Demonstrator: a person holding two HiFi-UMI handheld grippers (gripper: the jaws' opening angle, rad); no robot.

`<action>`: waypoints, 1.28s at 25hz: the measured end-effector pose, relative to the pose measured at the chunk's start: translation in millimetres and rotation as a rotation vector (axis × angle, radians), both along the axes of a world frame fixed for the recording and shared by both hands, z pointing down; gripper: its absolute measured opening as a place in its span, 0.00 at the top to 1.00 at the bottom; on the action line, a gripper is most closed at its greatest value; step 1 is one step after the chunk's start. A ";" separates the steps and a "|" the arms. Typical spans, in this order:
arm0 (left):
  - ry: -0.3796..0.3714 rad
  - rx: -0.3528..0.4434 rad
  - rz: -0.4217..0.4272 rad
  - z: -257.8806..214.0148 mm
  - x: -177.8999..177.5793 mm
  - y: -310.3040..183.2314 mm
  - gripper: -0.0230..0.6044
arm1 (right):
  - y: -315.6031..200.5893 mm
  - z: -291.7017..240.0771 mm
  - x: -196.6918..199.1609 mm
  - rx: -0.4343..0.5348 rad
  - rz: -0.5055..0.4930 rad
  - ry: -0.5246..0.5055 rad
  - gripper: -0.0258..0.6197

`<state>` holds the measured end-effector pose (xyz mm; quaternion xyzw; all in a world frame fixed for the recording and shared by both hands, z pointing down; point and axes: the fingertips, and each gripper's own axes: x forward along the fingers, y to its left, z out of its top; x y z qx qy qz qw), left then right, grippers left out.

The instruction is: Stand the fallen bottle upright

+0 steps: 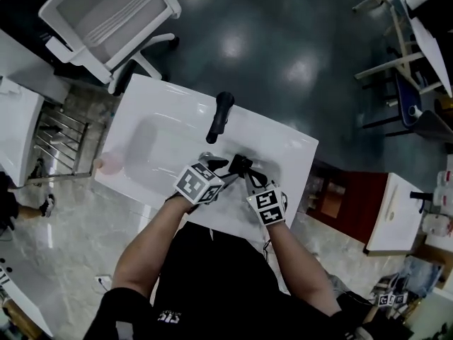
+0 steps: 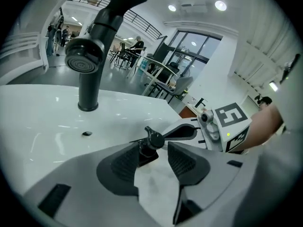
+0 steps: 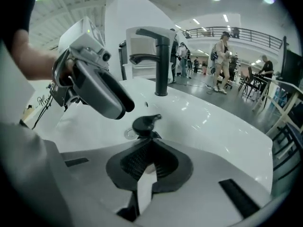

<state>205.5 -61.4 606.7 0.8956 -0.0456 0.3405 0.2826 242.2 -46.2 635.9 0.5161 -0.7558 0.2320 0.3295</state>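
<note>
White sink counter (image 1: 283,147) on a dark glossy floor, with 1 white office chair (image 1: 106,13) off its far left corner and 1 pinkish round thing (image 1: 110,163) right on its left edge. Left half is a shallow basin (image 1: 152,144) with open room, and 1 black faucet (image 1: 220,116) stands at the back. Both tools sit by the near edge.

Left gripper (image 2: 160,151) is released, jaws wide. The 1 small black bottle (image 3: 143,125) sits between their tips, closer to the left jaw, and I can't tell if it's upright. Right gripper (image 3: 150,137) is clenched, tips right under the bottle's round spouted cap; can't tell if they pinch it.

Only markings are black-and-white square patterns on the 2 cubes (image 1: 198,183). The shirt print is too blurry to read.
</note>
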 end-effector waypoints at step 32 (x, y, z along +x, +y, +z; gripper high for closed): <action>-0.057 0.118 -0.107 -34.5 -62.5 4.7 0.69 | -43.3 -33.8 -38.1 0.245 -0.034 -0.183 0.77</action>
